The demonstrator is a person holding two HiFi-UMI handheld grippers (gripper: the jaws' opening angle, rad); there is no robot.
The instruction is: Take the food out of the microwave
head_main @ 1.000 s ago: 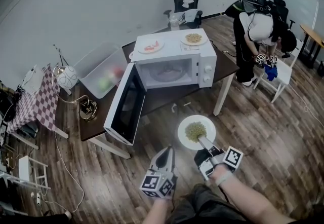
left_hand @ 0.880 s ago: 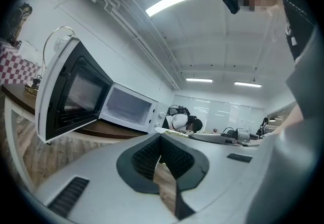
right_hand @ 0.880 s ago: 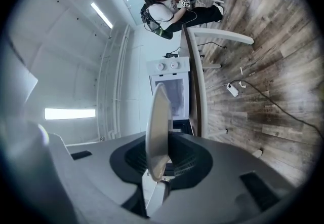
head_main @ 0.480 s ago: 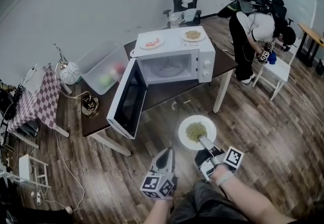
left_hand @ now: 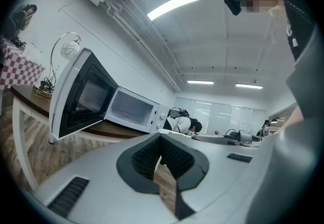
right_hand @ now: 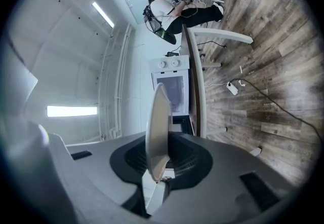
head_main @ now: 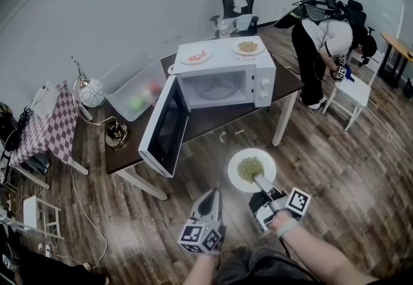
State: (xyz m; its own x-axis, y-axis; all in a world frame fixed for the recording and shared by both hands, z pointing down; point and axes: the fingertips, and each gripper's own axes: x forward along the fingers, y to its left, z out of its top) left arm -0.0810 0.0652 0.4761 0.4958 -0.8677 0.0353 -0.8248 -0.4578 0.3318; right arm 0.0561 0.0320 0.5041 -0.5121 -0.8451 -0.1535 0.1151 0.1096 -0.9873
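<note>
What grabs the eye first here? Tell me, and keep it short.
The white plate of food is clamped by its rim in the right gripper and held over the wooden floor. Behind it the white microwave stands on a dark table, its door swung wide open, with two more plates on top.

Wood floor (head_main: 361, 174), pale wall (head_main: 129, 6)

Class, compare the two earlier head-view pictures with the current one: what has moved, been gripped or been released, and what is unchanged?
Nothing was taken hold of or let go. Only the person bending over the white chair in the background shifted slightly. Unchanged: the right gripper clamps the plate of food by its rim, the left gripper is shut and empty beside it, and the microwave door stands open.
</note>
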